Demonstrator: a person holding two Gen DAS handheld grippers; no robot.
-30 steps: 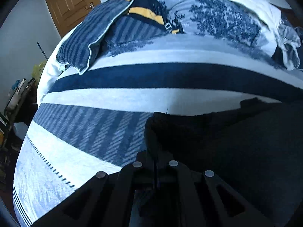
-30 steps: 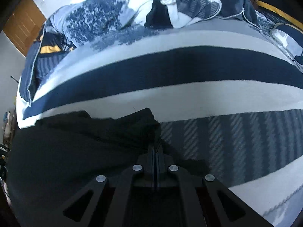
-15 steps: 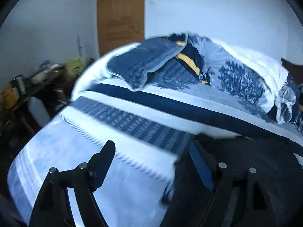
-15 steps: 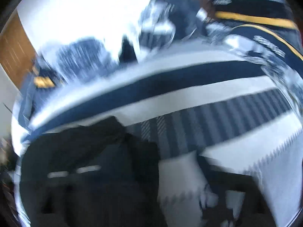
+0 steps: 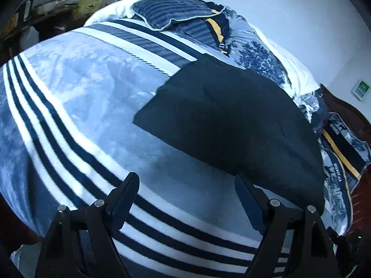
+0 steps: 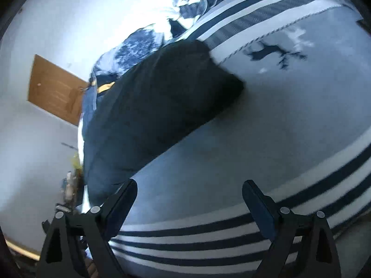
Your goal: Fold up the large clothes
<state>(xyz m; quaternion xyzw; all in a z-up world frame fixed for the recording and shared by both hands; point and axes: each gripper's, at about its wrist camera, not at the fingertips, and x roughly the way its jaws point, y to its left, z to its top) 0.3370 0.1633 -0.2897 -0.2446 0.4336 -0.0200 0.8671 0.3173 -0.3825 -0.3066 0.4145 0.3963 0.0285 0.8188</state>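
Note:
A large dark garment [image 5: 227, 120] lies flat and folded into a rough rectangle on the blue-and-white striped blanket [image 5: 76, 106]. It also shows in the right wrist view [image 6: 157, 102]. My left gripper [image 5: 186, 190] is open and empty, held back from the garment's near edge above the blanket. My right gripper [image 6: 189, 195] is open and empty too, a little short of the garment's near edge.
Pillows and a bunched patterned quilt [image 5: 255, 53] lie at the head of the bed. A wooden door [image 6: 55, 88] stands behind. A cluttered side table [image 5: 46, 4] is past the bed's left edge. The blanket [image 6: 289, 106] spreads to the right.
Both grippers were shut on the garment's corners a second ago. They have opened, let it go and drawn back. The garment now lies flat on the bed.

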